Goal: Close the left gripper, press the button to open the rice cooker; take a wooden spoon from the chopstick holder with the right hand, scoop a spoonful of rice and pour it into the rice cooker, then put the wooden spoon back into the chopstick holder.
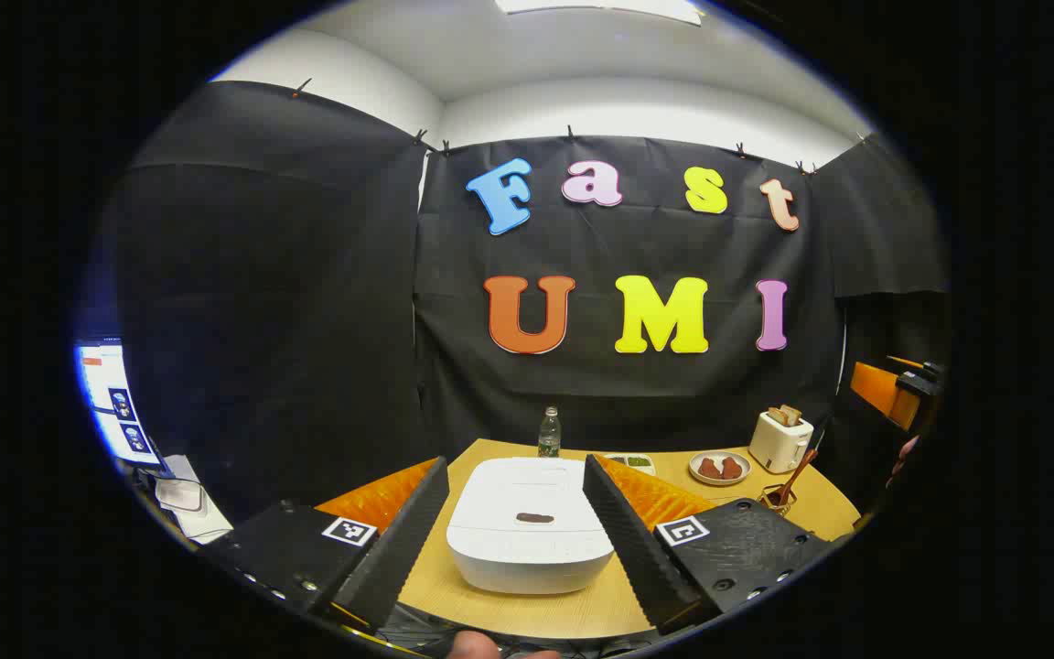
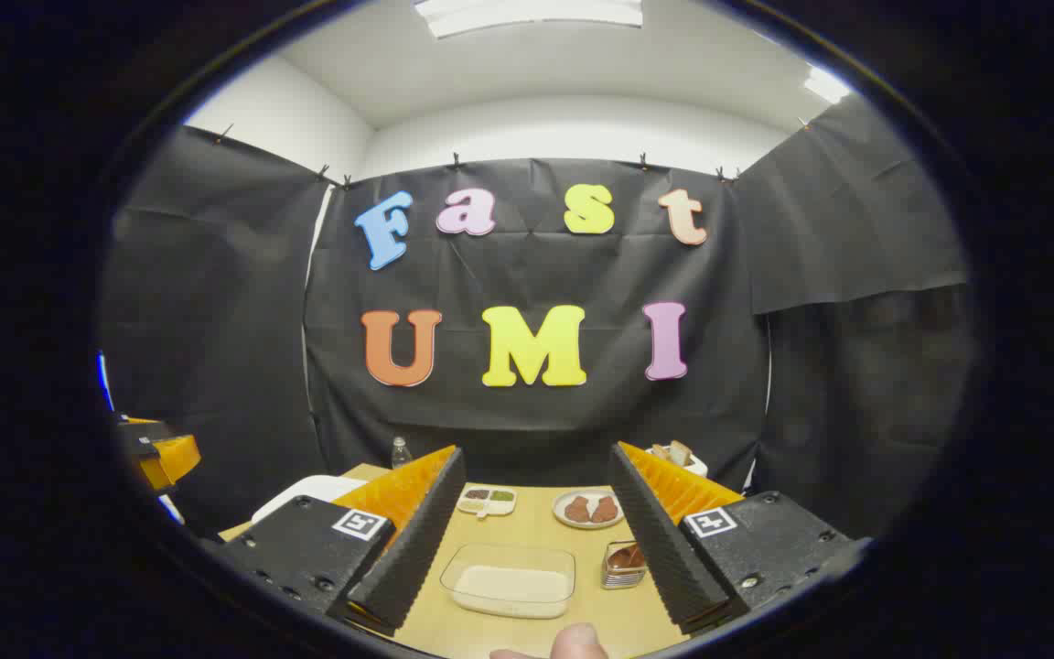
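Observation:
A white rice cooker (image 1: 532, 540) sits on the wooden table with its lid down and a dark button (image 1: 534, 518) on top. My left gripper (image 1: 516, 465) hovers open just in front of it, one finger on each side. At the right stands the chopstick holder (image 1: 776, 497) with a wooden spoon (image 1: 798, 471) leaning out of it. My right gripper (image 2: 536, 453) is open above a clear container of rice (image 2: 509, 579). The chopstick holder (image 2: 623, 563) is partly behind its right finger, and the rice cooker (image 2: 303, 494) lies behind its left finger.
A toaster (image 1: 779, 439) with bread, a plate of brown food (image 1: 719, 468), a small sectioned dish (image 2: 486, 500) and a water bottle (image 1: 549, 432) stand along the table's far side. A monitor (image 1: 115, 403) is at the far left. A fingertip (image 2: 577, 641) shows at the bottom edge.

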The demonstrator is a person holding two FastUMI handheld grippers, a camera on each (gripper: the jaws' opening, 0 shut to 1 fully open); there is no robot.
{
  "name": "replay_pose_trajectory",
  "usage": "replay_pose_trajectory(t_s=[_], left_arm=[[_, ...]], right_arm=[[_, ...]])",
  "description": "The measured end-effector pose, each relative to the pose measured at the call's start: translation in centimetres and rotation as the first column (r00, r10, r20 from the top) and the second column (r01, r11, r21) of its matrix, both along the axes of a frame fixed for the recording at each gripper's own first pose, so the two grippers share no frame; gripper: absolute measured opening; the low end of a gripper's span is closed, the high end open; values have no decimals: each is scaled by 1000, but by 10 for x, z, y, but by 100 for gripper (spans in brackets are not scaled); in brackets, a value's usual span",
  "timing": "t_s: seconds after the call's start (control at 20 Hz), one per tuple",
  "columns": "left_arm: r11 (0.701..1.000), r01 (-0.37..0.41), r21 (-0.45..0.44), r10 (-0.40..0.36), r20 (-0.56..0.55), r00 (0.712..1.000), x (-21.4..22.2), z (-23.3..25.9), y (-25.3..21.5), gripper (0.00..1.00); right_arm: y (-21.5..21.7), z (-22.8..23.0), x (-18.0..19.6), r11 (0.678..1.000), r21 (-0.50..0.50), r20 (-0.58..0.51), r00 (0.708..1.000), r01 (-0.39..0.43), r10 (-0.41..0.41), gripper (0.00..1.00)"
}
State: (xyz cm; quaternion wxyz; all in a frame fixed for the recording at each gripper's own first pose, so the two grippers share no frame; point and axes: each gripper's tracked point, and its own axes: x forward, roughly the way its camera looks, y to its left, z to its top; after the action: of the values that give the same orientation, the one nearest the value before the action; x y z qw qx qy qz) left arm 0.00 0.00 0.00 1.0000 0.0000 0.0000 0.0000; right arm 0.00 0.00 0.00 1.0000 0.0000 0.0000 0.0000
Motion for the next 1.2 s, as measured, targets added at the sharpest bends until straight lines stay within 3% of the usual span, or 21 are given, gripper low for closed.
replay_pose_trajectory(t_s=[0.65, 0.7, 1.2], left_arm=[[1000, 28, 5, -28, -29, 999, 4, -5, -8, 96], [1000, 31, 4, -31, -31, 999, 6, -5, -9, 96], [997, 76, -3, -76, -64, 995, 22, -18, -26, 96]], right_arm=[[8, 1, 6, 999, -8, 5, 999, -32, 32, 100], [8, 1, 6, 999, -9, 4, 999, -32, 32, 96], [-10, -2, 19, 1000, -5, -11, 1000, -8, 8, 100]])
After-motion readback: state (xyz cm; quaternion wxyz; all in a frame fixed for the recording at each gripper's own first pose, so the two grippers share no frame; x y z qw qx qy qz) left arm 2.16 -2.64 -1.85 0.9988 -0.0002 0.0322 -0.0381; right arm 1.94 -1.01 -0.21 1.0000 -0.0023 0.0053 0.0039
